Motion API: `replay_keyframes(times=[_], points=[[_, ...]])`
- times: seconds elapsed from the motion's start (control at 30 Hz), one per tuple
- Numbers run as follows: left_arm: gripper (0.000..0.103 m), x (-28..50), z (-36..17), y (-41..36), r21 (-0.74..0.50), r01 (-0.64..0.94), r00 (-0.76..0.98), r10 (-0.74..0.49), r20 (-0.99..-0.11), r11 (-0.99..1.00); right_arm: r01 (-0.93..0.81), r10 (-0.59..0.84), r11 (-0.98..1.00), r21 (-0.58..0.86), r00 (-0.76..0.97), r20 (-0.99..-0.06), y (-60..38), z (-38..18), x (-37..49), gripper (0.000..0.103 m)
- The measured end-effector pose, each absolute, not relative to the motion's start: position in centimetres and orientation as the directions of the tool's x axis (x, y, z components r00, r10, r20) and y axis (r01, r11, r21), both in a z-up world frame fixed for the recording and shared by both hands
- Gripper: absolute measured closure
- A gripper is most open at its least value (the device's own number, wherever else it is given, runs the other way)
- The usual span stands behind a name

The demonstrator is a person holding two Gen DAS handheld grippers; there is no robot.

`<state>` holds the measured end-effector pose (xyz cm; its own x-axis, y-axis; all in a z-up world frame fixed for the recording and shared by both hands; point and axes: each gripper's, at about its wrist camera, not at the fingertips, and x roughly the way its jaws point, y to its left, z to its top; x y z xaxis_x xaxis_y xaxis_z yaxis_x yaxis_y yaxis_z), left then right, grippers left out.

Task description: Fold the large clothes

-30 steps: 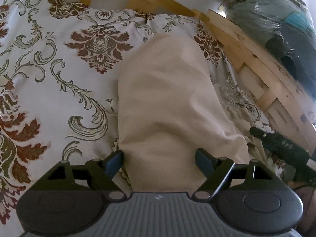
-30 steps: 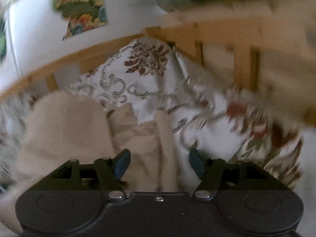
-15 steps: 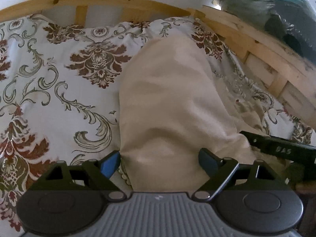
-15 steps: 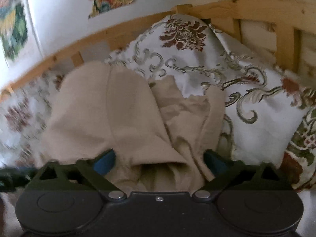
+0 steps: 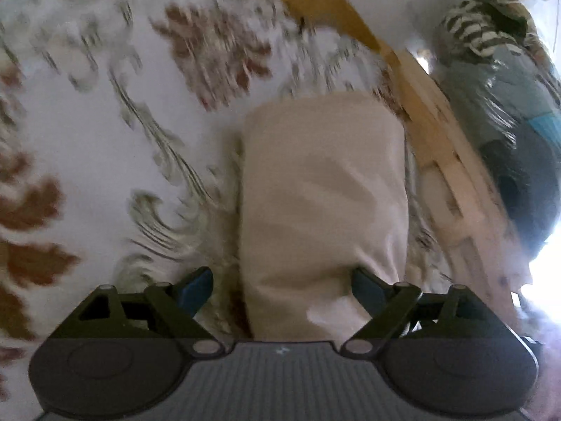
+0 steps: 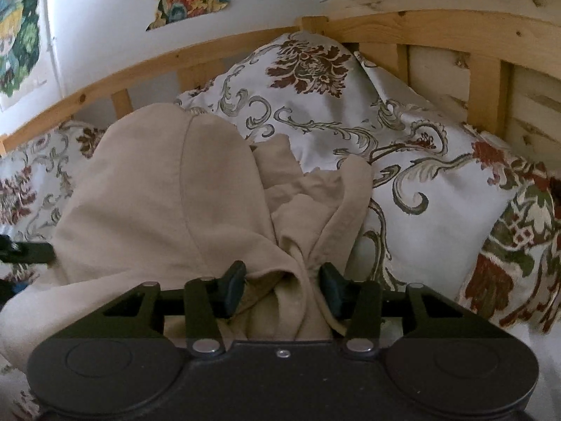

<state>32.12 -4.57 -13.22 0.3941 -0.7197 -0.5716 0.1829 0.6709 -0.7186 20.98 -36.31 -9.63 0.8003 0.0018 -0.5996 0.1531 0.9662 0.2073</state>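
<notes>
The beige cotton garment (image 6: 168,203) lies bunched on the floral-patterned white bedspread (image 6: 438,210), its near end cut off behind both tools; the left wrist view is smeared with blur. A gathered fold sits between the jaws of the right gripper (image 6: 282,289), which are closing, roughly half open, with the pads seemingly just short of pressing the cloth. The left gripper (image 5: 282,289) has its jaws spread wide across the garment's end, one pad at the cloth's edge, gripping nothing. Behind stands the pale wooden bed frame (image 6: 438,28).
</notes>
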Motion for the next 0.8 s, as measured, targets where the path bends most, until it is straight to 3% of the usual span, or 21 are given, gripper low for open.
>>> replay_keyframes(times=[0.13, 0.2, 0.3, 0.33, 0.43, 0.53, 0.67, 0.8], points=[[0.013, 33.1, -13.9, -6.3, -0.74, 0.213, 0.341, -0.758, -0.556, 0.638, 0.167, 0.015, 0.953, 0.253, 0.808, -0.589, -36.8, -10.2, 21.0, 0.042], [0.019, 33.1, -13.2, -7.4, -0.699, 0.213, 0.349, -0.722, -0.598, 0.682, 0.168, 0.019, 0.95, 0.263, 0.81, -0.586, -36.8, -10.1, 20.9, 0.042], [0.038, 31.9, -11.2, -8.4, -0.617, 0.262, 0.392, -0.666, -0.635, 0.742, 0.144, 0.018, 0.961, 0.235, 0.819, -0.574, -36.2, -9.6, 20.6, 0.062], [0.041, 31.4, -10.1, -9.0, -0.572, 0.3, 0.416, -0.645, -0.641, 0.763, 0.129, 0.02, 0.967, 0.222, 0.826, -0.563, -35.8, -9.2, 20.4, 0.075], [0.052, 29.6, -6.5, -10.8, -0.419, 0.419, 0.494, -0.589, -0.639, 0.805, 0.053, 0.031, 0.987, 0.15, 0.86, -0.51, -33.8, -7.6, 19.7, 0.082], [0.054, 28.2, -3.0, -10.6, -0.275, 0.506, 0.582, -0.559, -0.591, 0.817, 0.006, 0.027, 0.997, 0.073, 0.897, -0.442, -30.9, -5.9, 19.5, 0.085], [0.053, 28.4, 0.4, -7.4, -0.203, 0.517, 0.646, -0.535, -0.544, 0.831, -0.047, 0.055, 0.998, 0.03, 0.947, -0.317, -27.4, -3.6, 20.6, 0.085], [0.046, 31.7, -0.7, -3.7, -0.194, 0.422, 0.647, -0.444, -0.619, 0.886, -0.062, 0.106, 0.988, 0.141, 0.936, -0.334, -26.1, -3.9, 24.0, 0.083]])
